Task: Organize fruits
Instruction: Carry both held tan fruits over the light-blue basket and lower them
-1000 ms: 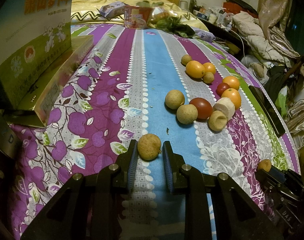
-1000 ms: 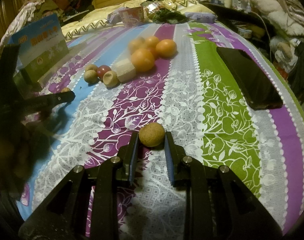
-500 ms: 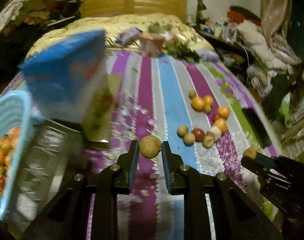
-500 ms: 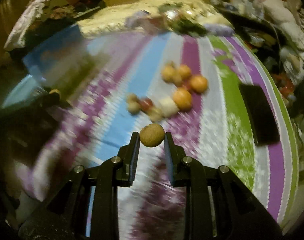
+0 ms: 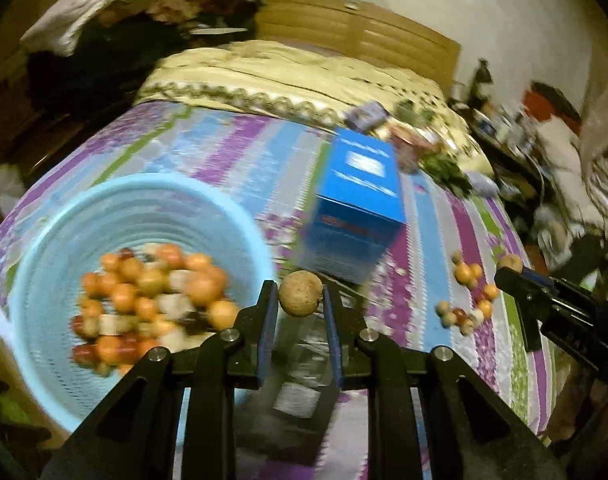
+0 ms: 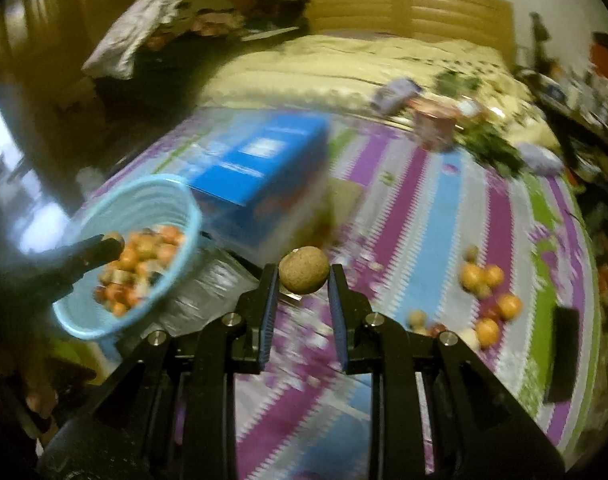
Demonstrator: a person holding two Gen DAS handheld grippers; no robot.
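Note:
My left gripper [image 5: 300, 296] is shut on a round tan fruit [image 5: 300, 293], held in the air just right of a light blue basket [image 5: 56, 232] filled with several orange, red and pale fruits. My right gripper [image 6: 304, 272] is shut on a second tan fruit [image 6: 304, 269], raised over the striped bedspread [image 6: 423, 216]. The basket [image 6: 184, 208] lies to its left in that view. Loose fruits [image 5: 465, 300] lie in a cluster on the bedspread at the right, seen too as the loose fruits [image 6: 487, 300]. Each view shows the other gripper at its edge, holding its fruit.
A blue carton [image 5: 355, 208] stands on the bed beyond the basket, with clear plastic packaging [image 6: 208, 292] beside it. A black phone [image 6: 559, 364] lies near the bed's right edge. Snack packs and greens [image 6: 491, 148] sit by the pillows; clutter lines the right side.
Both grippers have lifted off the bedspread with their fruits and swung left. The blue basket has come into both views and the loose fruit cluster has fallen away to the right.

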